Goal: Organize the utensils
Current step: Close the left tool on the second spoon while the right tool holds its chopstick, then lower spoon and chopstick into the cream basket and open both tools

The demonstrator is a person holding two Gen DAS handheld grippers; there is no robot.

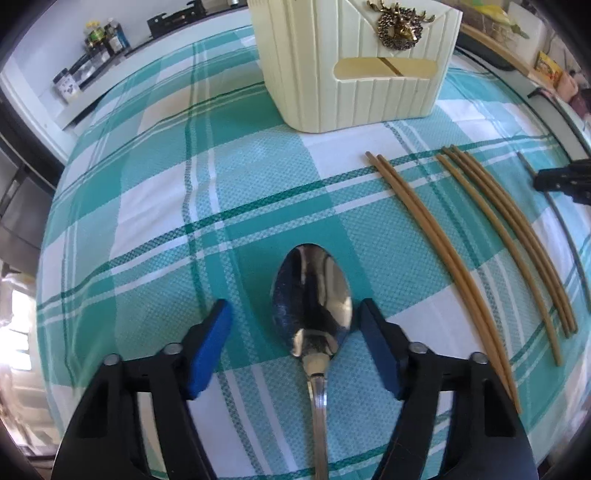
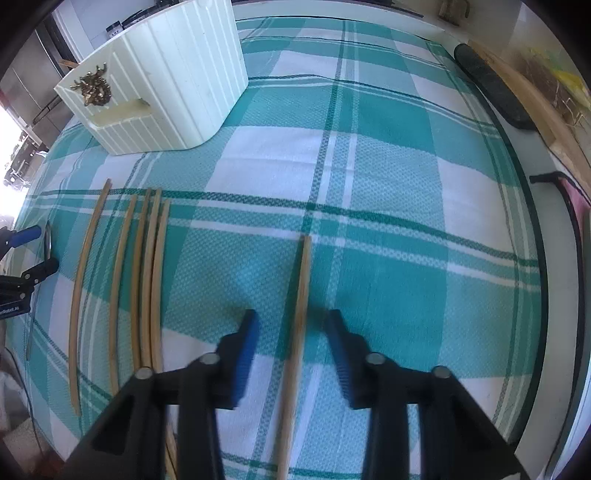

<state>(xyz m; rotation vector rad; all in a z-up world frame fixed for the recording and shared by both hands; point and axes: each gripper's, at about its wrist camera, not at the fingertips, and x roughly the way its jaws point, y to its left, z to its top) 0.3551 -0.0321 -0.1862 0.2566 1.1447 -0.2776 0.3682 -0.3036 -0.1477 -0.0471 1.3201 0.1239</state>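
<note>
Teal, pale aqua and white plaid woven tablecloth (image 1: 221, 184), crossed by thin dark green lines, beneath both grippers. Shiny silver metal spoon (image 1: 312, 295) between the blue pads (image 1: 208, 347) of the black left gripper (image 1: 295, 347). Tan wooden chopstick (image 2: 301, 314) between the blue-padded fingers of the black right gripper (image 2: 291, 354); five more tan chopsticks (image 2: 147, 277) to its left. Cream ribbed plastic holder (image 1: 351, 74) ahead, bearing a brassy gold stag ornament (image 1: 399, 26).
</note>
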